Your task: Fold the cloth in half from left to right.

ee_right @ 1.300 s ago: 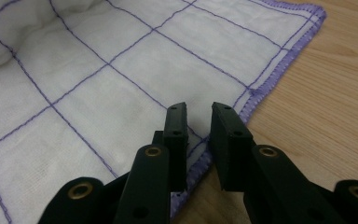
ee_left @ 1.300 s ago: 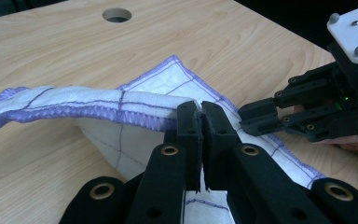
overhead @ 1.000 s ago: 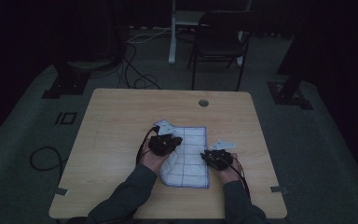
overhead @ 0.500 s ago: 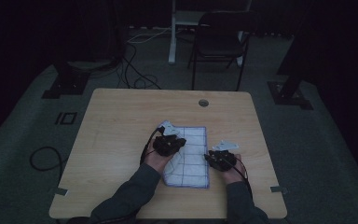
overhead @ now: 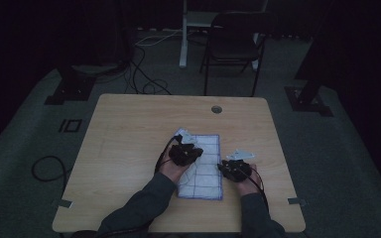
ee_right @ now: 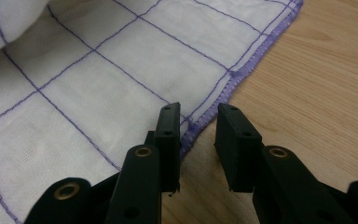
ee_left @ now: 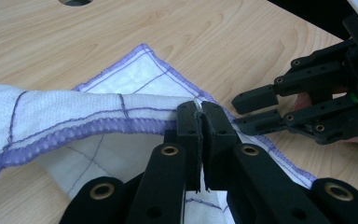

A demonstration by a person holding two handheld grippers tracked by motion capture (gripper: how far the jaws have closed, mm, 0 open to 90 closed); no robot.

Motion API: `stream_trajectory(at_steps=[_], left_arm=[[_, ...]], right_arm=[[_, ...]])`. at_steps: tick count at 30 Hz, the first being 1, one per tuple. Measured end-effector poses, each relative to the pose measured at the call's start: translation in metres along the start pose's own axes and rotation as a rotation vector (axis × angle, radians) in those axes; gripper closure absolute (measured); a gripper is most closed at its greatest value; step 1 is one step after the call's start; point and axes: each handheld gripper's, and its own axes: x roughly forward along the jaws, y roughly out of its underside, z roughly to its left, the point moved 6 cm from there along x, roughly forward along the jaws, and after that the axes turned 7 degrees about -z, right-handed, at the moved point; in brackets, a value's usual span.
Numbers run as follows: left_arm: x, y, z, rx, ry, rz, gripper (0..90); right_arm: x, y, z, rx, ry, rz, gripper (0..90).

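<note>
The table (overhead: 129, 129) carries one thing worth my attention: the cloth (overhead: 206, 168), white with a purple grid and purple hem, lying right of the middle and reaching close to the near edge. Its long axis runs from the near edge towards the far edge, short sides facing each of those edges.

What has changed in the last second: my left gripper (ee_left: 199, 122) has carried its pinched hem inward over the cloth, away from the left edge and a touch lower, so the far-left part now lifts and drapes as a fold across the flat remainder. I judge the fold is under way but not laid down.

My left gripper's jaws are clamped tight on that purple hem, the edge squeezed between them. My right gripper (ee_right: 196, 140) sits at the cloth's right-hand hem, towards the near edge, jaws partly apart and straddling the stitched border without pressing on it; it holds nothing.
</note>
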Motion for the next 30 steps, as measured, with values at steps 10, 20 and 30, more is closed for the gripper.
stream_trajectory(at_steps=[10, 20, 30], left_arm=[[0.019, 0.007, -0.005, 0.005, 0.018, 0.043, 87.5], [0.039, 0.020, -0.009, 0.009, 0.032, 0.092, 87.4], [0.030, 0.018, -0.011, 0.014, 0.057, 0.071, 68.1]], right_arm=[[0.000, 0.000, -0.001, 0.006, -0.005, -0.001, 71.1], [0.000, 0.000, -0.001, 0.006, -0.005, -0.003, 71.1], [0.000, 0.001, -0.001, 0.005, -0.005, -0.002, 70.9]])
